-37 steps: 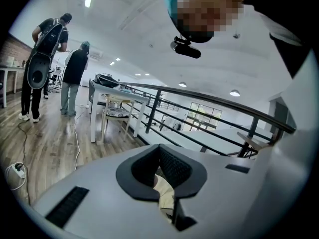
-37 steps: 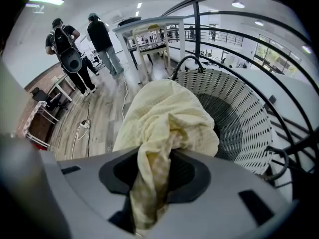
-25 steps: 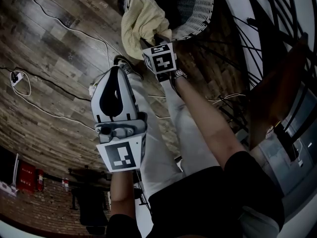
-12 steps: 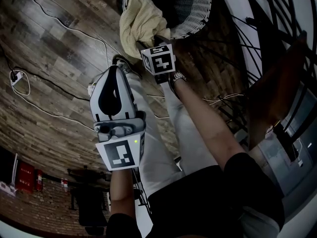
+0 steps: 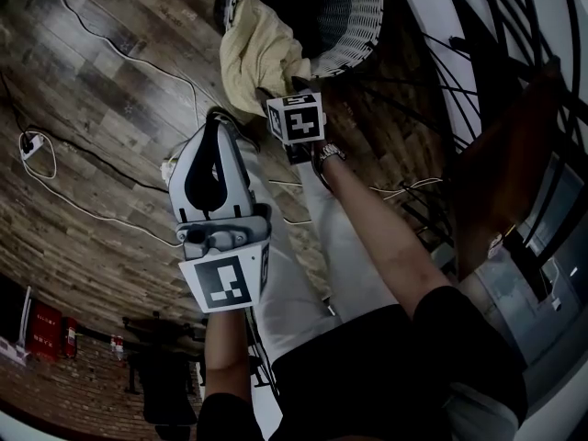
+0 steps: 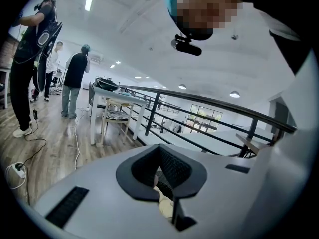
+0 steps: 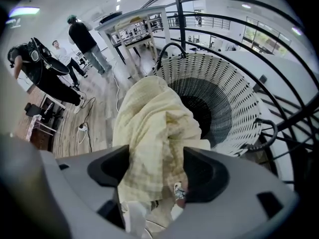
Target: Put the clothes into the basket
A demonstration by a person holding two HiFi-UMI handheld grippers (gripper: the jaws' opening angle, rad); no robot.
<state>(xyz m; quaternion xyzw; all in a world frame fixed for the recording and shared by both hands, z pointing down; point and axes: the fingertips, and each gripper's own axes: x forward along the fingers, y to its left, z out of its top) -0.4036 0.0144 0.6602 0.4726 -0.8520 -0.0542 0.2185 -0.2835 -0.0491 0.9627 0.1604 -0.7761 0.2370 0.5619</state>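
Nearest the camera, the left gripper (image 5: 217, 136) hangs idle, jaws together on nothing. Beyond it, the right gripper (image 7: 154, 176) pinches a pale yellow cloth (image 7: 149, 128) at the near rim of the white woven basket (image 7: 234, 98), with most of the fabric bulging outside the opening. Released here, it would likely slide to the wood floor (image 5: 101, 90). Black railing (image 7: 179, 19) crowds the basket's far and right sides. The left side lies open, apart from trailing cables (image 5: 37, 150).
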